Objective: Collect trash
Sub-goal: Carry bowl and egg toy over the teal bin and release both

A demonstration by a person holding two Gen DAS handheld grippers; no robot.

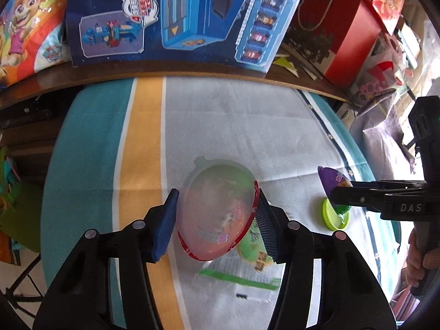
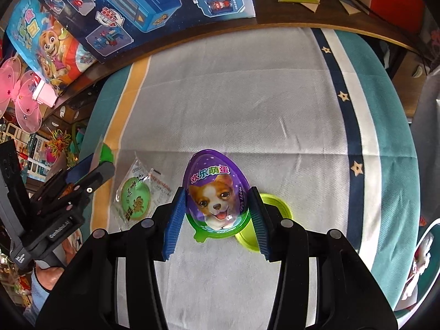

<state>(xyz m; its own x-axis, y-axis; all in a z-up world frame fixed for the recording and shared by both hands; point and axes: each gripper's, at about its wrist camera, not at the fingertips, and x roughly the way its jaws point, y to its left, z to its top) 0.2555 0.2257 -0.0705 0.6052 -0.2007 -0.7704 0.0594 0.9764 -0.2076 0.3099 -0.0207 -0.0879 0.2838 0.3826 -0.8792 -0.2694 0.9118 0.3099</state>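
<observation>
My left gripper (image 1: 216,214) is shut on a clear egg-shaped plastic shell with a red rim (image 1: 217,209), held above the striped cloth. Under it lies a clear wrapper with a green print (image 1: 253,258), which also shows in the right wrist view (image 2: 137,195). My right gripper (image 2: 217,214) is shut on a purple egg-shaped shell with a puppy picture (image 2: 217,192); in the left wrist view it (image 1: 334,181) is at the right. A lime green round lid (image 2: 275,214) lies on the cloth below it, also in the left wrist view (image 1: 335,217).
The striped cloth (image 1: 233,121) covers a small table. Behind it a wooden ledge carries a blue toy box (image 1: 176,16), a cartoon dog bag (image 1: 27,24) and red boxes (image 1: 349,27). The left gripper (image 2: 90,170) is at the left of the right wrist view.
</observation>
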